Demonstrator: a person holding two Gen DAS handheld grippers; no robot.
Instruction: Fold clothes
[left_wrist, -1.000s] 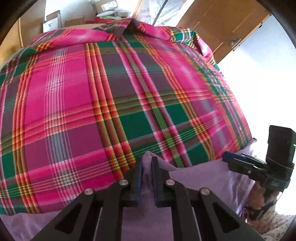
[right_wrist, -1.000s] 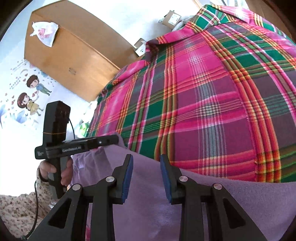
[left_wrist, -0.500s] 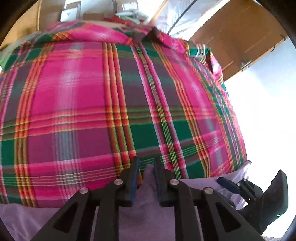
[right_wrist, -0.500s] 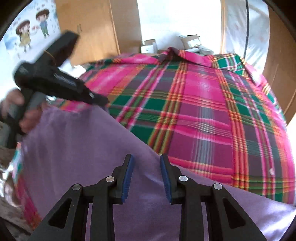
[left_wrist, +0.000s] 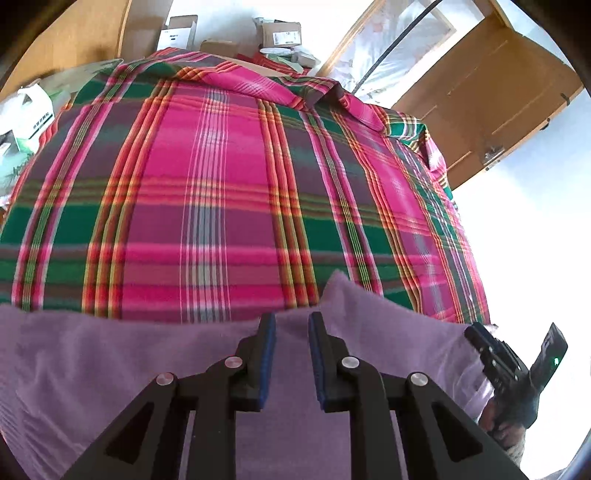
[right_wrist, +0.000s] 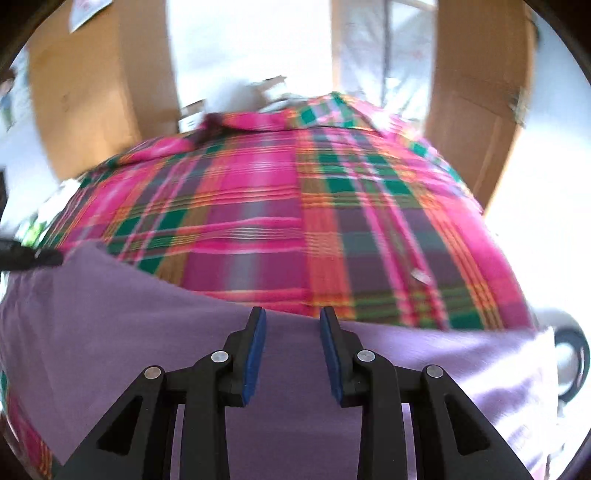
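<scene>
**Purple cloth lies on the checked cover**

The purple cloth (left_wrist: 288, 424) is spread flat on the near end of the pink and green checked cover (left_wrist: 221, 192). The left gripper (left_wrist: 291, 325) hangs over the cloth's far edge, its claw spread and holding nothing. The right gripper (right_wrist: 291, 321) is over the cloth too, spread wide and empty. Boxes (left_wrist: 177, 31) sit behind.

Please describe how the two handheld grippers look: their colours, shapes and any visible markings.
The left gripper and right gripper look alike: matte black angular frames with triangular cut-outs, round silver rivets at the joints, and blue pads lining the two fingers. In the left wrist view, the right gripper's black body shows a small green light.
</scene>
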